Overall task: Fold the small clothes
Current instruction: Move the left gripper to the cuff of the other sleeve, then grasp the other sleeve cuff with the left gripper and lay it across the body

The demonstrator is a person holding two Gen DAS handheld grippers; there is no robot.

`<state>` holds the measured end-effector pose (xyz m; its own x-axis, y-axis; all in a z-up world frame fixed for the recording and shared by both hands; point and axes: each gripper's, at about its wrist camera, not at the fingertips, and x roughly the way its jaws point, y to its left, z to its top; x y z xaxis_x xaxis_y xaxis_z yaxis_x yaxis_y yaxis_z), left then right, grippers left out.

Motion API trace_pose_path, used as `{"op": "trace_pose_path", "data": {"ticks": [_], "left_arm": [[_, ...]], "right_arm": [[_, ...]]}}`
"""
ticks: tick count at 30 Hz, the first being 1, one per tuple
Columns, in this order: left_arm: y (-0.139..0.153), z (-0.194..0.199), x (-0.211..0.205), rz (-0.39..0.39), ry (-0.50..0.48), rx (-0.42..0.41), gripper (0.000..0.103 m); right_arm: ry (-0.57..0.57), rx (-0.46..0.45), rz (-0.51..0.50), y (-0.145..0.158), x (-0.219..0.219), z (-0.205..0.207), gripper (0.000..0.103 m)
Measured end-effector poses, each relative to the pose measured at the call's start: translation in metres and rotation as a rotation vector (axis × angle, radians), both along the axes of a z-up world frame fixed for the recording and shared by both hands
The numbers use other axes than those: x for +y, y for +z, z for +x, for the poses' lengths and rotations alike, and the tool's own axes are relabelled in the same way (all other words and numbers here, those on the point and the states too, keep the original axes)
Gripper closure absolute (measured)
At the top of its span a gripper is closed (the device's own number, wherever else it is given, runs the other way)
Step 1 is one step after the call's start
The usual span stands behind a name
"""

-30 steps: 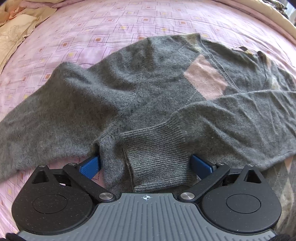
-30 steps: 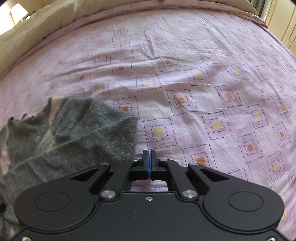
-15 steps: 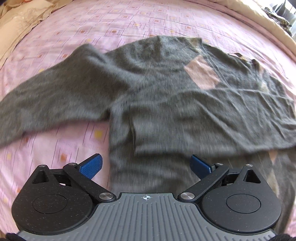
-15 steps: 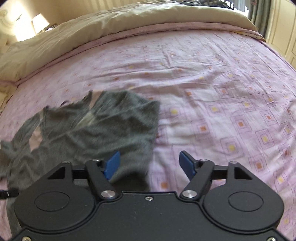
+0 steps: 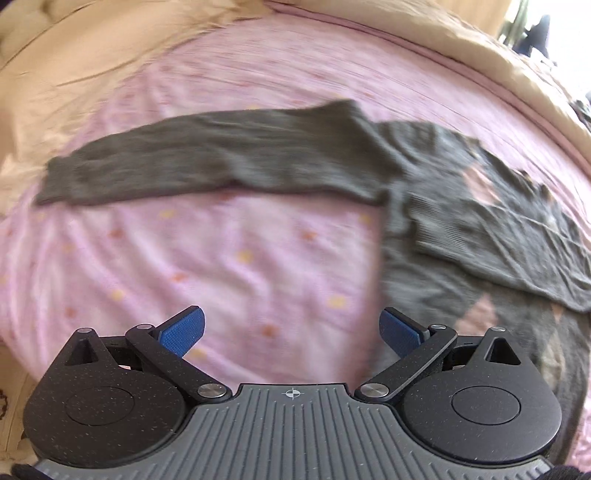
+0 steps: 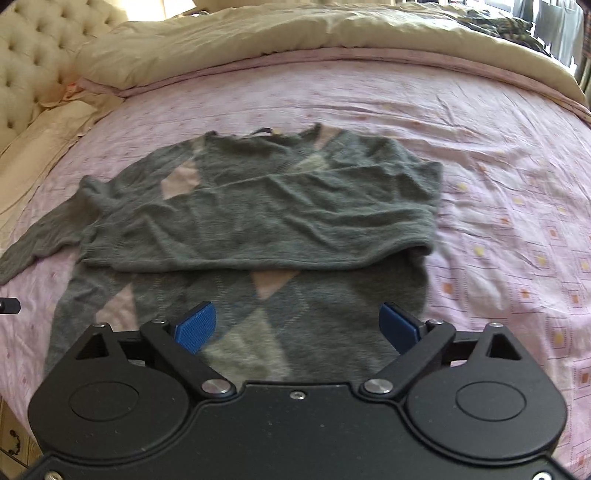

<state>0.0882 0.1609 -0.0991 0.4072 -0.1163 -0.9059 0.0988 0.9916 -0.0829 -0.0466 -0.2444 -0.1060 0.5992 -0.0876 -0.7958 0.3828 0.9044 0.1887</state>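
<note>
Your left hand-held gripper [image 5: 291,330] hangs over the pink patterned bedspread [image 5: 221,266] with its blue fingers [image 5: 183,328] spread wide and nothing between them. In its view, which is blurred, the grey sweater [image 5: 461,229] lies to the right of the gripper, and one long sleeve [image 5: 207,166] stretches out flat to the left across the bedspread, well apart from the fingers. The cuff of the other sleeve [image 5: 436,229] lies folded over the sweater's body.

From the right wrist view you see the sweater [image 6: 258,206] whole: it lies spread on the bed, neckline [image 6: 264,134] away from you, with pink and pale grey diamond patches on the front. The folded-in sleeve [image 6: 258,236] runs across the chest from the right shoulder to the left side, while the outstretched sleeve [image 6: 37,236] trails off towards the left edge. Past the bedspread's far edge lies a cream quilt [image 6: 295,33], with a cream tufted headboard [image 6: 40,51] at the upper left.

Your right hand-held gripper [image 6: 297,326] hangs above the sweater's lower part near the hem, its blue fingers [image 6: 195,326] also set wide apart and empty. Whether they touch the knit cannot be told.
</note>
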Motion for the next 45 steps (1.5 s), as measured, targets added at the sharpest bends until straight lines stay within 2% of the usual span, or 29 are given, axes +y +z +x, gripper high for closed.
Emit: {"op": "trace_pose_path", "data": {"ticks": [5,12,20,22,23,26,30,34,41,42,43,44,45], "left_arm": [[-0.001,0.019,0.056,-0.030,0.044,-0.035,0.001],[-0.012,0.065,0.130,-0.072,0.069,-0.045,0.001],[-0.033,0.106,0.190,-0.127,0.153,-0.047,0.006],[-0.041,0.115,0.197,-0.165,0.166,-0.026,0.016],[-0.045,0.119,0.200,-0.176,0.172,-0.012,0.017],[-0.055,0.131,0.204,-0.218,0.186,0.005,0.017],[-0.058,0.142,0.204,-0.243,0.207,-0.029,0.016],[-0.060,0.155,0.203,-0.240,0.223,-0.066,0.016],[-0.061,0.161,0.197,-0.215,0.251,-0.080,0.017],[-0.060,0.159,0.197,-0.215,0.264,-0.093,0.023],[-0.059,0.156,0.198,-0.208,0.289,-0.105,0.043],[-0.059,0.156,0.200,-0.190,0.318,-0.109,0.053],[-0.058,0.155,0.202,-0.180,0.350,-0.108,0.069]], "right_arm": [[0.001,-0.026,-0.018,0.018,0.033,0.010,0.006],[-0.074,-0.021,-0.004,0.039,0.082,0.038,0.005],[-0.042,-0.011,-0.028,0.052,0.145,0.077,0.005],[-0.039,-0.009,-0.033,0.054,0.156,0.084,0.005],[-0.039,-0.008,-0.035,0.056,0.161,0.087,0.005],[-0.043,-0.006,-0.039,0.060,0.172,0.092,0.005],[-0.050,0.007,-0.049,0.064,0.181,0.097,0.005],[-0.059,0.020,-0.051,0.066,0.184,0.100,0.005],[-0.065,0.034,-0.044,0.065,0.185,0.102,0.005],[-0.062,0.036,-0.044,0.065,0.185,0.102,0.005],[-0.061,0.035,-0.043,0.065,0.185,0.102,0.005],[-0.060,0.035,-0.041,0.065,0.185,0.102,0.005],[-0.059,0.032,-0.037,0.065,0.184,0.102,0.005]]}}
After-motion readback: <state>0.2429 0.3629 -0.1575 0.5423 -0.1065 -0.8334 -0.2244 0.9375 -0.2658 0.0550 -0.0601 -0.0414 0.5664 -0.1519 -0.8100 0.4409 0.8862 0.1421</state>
